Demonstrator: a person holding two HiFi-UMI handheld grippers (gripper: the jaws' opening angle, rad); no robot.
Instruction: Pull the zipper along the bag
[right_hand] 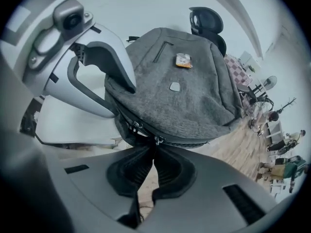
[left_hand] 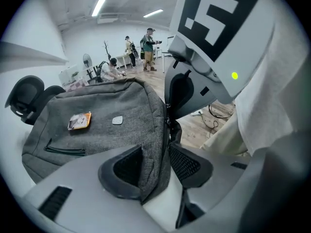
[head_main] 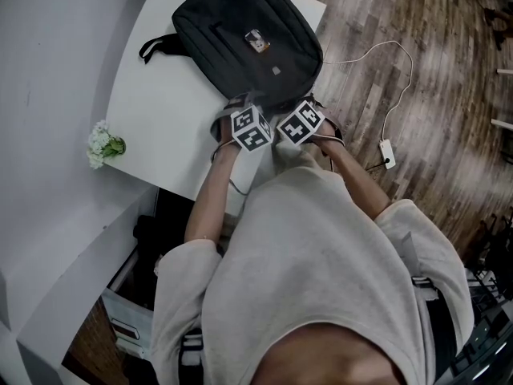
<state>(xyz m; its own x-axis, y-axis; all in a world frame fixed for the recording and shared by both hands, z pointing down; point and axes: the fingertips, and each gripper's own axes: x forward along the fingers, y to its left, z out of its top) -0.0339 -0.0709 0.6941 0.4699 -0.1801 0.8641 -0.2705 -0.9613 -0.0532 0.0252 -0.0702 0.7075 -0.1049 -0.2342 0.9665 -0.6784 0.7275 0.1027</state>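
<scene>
Dark grey fabric bag (head_main: 240,38) lay flat on white desk (head_main: 160,119), its near end at desk's edge closest to person. Small metal zipper pull (right_hand: 158,140) sat on that near end, pinched between closed jaws of right gripper (right_hand: 153,152). Left gripper (left_hand: 156,152) was just beside it, jaws clamped on fold of bag's edge fabric. Both pointed steeply down, marker cubes side by side. Orange tag (head_main: 256,40) was on bag's top. White flower bunch (head_main: 103,144) sat at desk's left edge, well apart. White cable (head_main: 397,79) lay on wooden floor (head_main: 433,135).
</scene>
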